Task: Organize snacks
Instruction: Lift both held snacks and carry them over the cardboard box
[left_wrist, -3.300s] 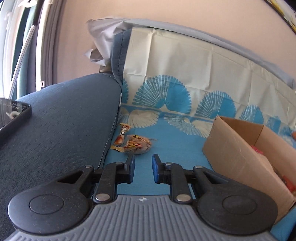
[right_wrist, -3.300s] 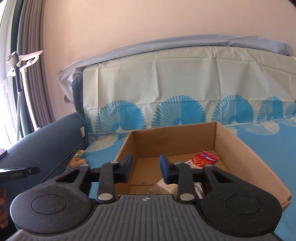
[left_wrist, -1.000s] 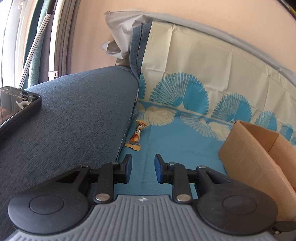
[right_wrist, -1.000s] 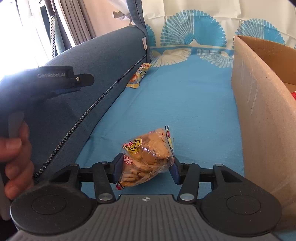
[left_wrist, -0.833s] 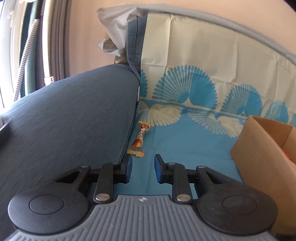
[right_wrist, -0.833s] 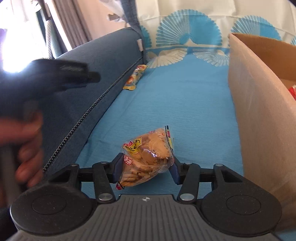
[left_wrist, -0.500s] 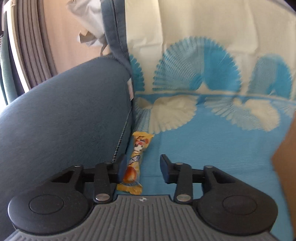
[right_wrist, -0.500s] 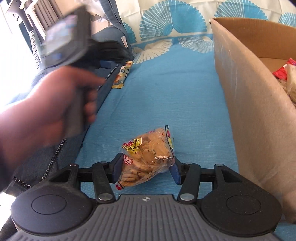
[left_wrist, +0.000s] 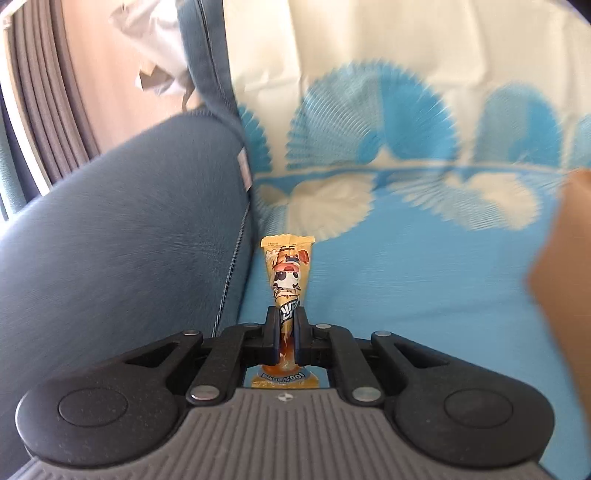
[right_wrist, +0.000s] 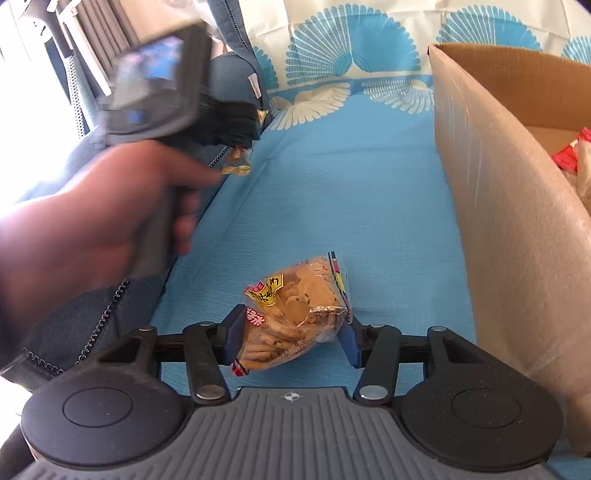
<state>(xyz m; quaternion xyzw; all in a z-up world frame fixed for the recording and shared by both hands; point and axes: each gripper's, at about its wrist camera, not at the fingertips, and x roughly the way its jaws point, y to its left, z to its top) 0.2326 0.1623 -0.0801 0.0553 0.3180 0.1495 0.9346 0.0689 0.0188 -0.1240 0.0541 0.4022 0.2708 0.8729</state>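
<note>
My left gripper (left_wrist: 286, 328) is shut on a long yellow snack stick (left_wrist: 288, 273) with a cartoon print, right beside the blue sofa arm (left_wrist: 122, 236). The stick's far end points away from me over the blue sheet. In the right wrist view a hand holds that left gripper (right_wrist: 240, 133), with the stick's end (right_wrist: 238, 162) hanging below it. My right gripper (right_wrist: 291, 336) is shut on a clear bag of round crackers (right_wrist: 299, 302), held just above the sheet. The cardboard box (right_wrist: 495, 177) stands to the right, with a red packet (right_wrist: 570, 151) inside.
The sofa seat and back wear a blue and cream sheet (right_wrist: 332, 192) with fan patterns. The blue sofa arm (right_wrist: 236, 74) walls off the left side. Grey curtains (left_wrist: 40, 110) hang behind it. Open sheet lies between the sofa arm and the box.
My left gripper moved forward to the snack stick by the sofa arm and closed on it. The right gripper kept still with the cracker bag.
</note>
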